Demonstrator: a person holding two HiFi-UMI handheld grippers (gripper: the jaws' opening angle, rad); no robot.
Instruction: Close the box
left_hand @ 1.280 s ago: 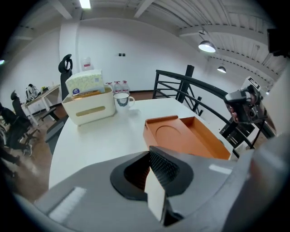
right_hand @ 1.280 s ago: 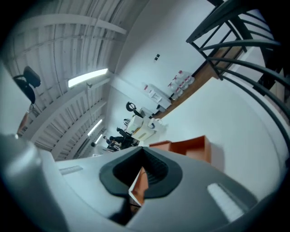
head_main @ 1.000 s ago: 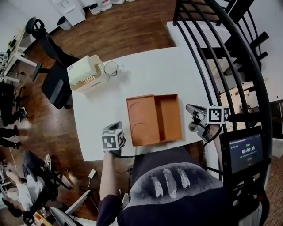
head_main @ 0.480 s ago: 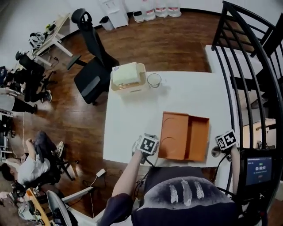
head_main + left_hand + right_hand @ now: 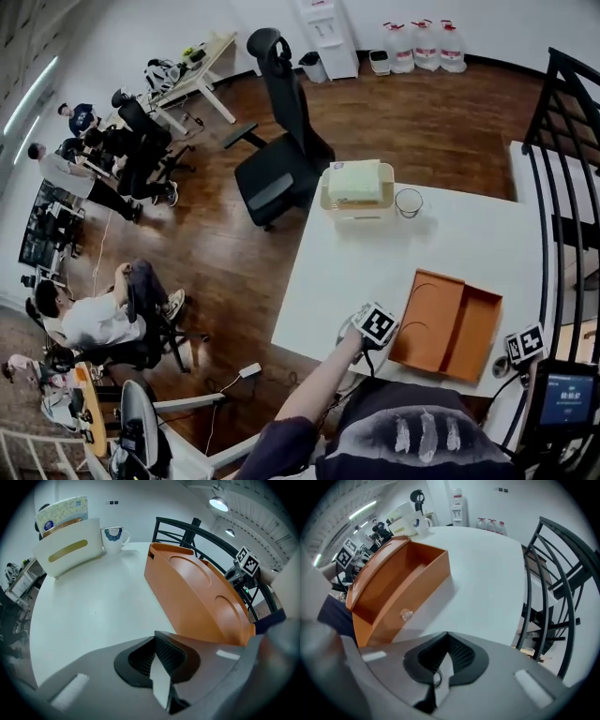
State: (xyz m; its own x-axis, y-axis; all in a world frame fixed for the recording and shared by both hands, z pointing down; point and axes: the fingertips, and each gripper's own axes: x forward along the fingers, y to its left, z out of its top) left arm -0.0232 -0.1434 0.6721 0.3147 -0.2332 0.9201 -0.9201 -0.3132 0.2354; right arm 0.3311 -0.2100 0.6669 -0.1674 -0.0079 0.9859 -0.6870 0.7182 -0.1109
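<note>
Open orange box (image 5: 448,323) at the lower right of the head view, between the two grippers, lid half on the left gripper's side.

The box rests on the white table (image 5: 356,272) near its front edge, with the lid (image 5: 201,592) thrown open to the left of the tray (image 5: 401,581) and the hinge line running away from the person. The left gripper (image 5: 161,674) has its jaws clenched together on nothing. In its own view the lid sits just ahead and to the right, long edge leading off toward the upper middle of the frame. The right gripper (image 5: 440,677) is likewise pinched closed and empty, with the tray to its left. The left gripper looks the nearer to the lid, so it is probably the one to swing it over rightward.
</note>
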